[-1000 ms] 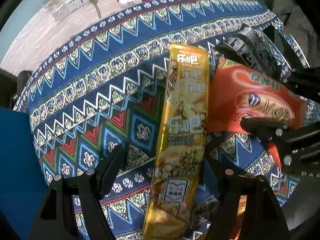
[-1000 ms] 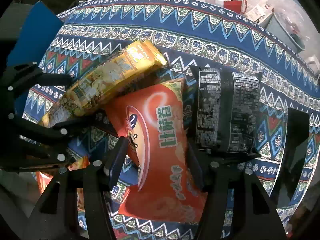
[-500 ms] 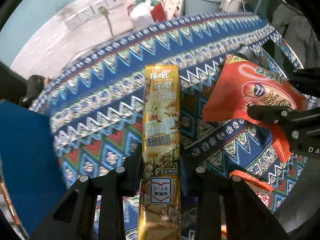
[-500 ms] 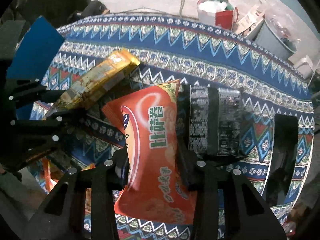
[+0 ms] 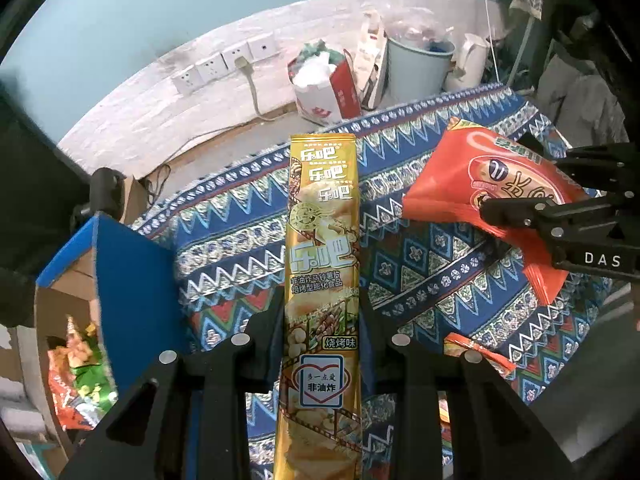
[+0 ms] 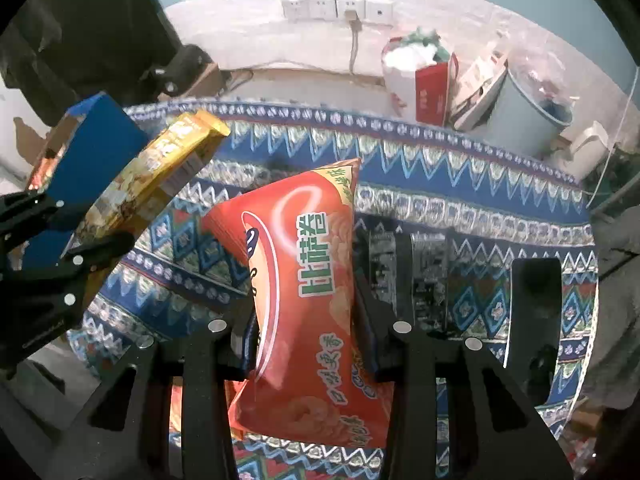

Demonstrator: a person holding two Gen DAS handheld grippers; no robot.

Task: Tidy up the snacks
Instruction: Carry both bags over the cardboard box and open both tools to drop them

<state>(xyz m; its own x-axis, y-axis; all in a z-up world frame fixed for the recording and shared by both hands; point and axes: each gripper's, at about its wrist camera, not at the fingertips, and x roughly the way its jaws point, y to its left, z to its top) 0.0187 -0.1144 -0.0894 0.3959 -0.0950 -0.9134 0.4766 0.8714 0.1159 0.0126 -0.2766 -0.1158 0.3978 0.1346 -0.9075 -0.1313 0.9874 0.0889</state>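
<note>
Underneath, a table point(image 5: 248, 216) wears a cloth of blue, red and green zigzag bands, and beyond its far edge lie a pale floor and a blue-green wall carrying a row of four white sockets point(image 6: 336, 8), one with a plug and cable in it. On the floor stand a red-and-white bag point(image 5: 326, 88) stuffed with white material, a pale bucket point(image 5: 416, 68) and a white kettle point(image 5: 470, 64). A blue-sided cardboard box point(image 5: 132, 288) sits at the table's left edge with bright packets inside. Three snack packs show clearly: one long yellow pack point(image 5: 322, 280), one orange-red chip bag point(image 6: 304, 292) and one black packet point(image 6: 408, 276) lying flat on the cloth. A scrap of a further orange wrapper point(image 5: 476, 354) peeks out near the table's near edge. The left gripper point(image 5: 320, 332) is clamped on the yellow pack about a third of the way up from its near end, holding it clear of the cloth, its long axis running straight away from the camera toward the wall. The right gripper point(image 6: 304, 332) pinches the chip bag across its middle, also lifted, its long axis likewise pointing away with the top corner leaning toward the sockets. The two held packs hang side by side, apart, above the cloth.
</note>
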